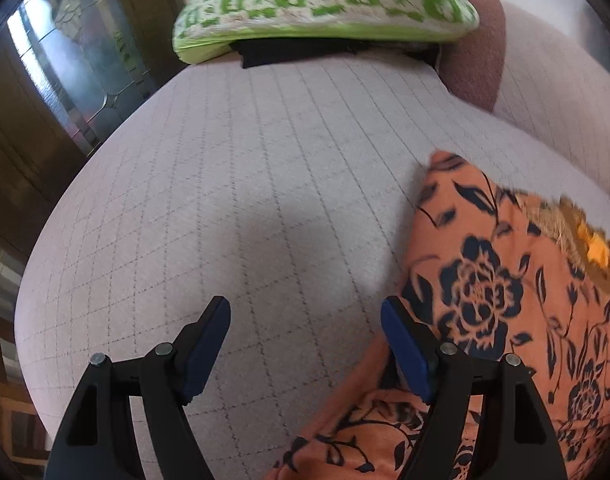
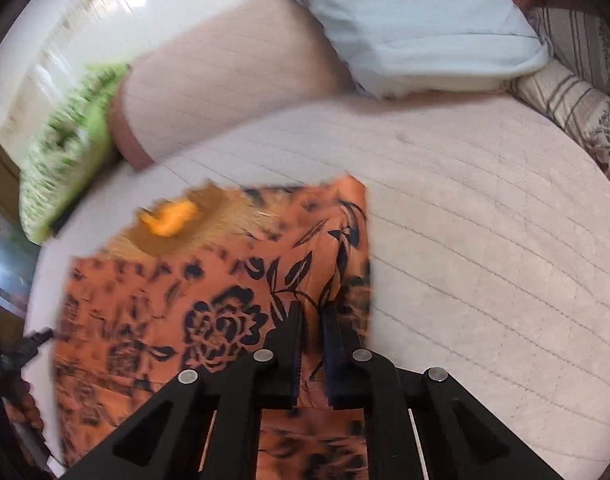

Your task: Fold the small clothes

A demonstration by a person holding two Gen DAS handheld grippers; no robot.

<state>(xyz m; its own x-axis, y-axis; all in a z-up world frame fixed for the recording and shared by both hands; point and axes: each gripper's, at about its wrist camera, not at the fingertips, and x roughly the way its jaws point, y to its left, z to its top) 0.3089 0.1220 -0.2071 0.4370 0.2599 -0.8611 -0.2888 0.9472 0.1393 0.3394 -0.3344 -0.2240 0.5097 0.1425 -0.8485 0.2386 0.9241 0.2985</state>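
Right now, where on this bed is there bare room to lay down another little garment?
Bare quilted bedcover spreads left of the orange floral garment, up to the green patterned pillow. In the right view, more lies right of the garment, toward the striped bedding. It is crowded by the white pillow. The right tongs pinch the garment; the left tongs are open.

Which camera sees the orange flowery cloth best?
The right wrist view: the orange flowery cloth fills its middle, with the right gripper shut on it. The left wrist view shows only its edge beside the open left gripper.
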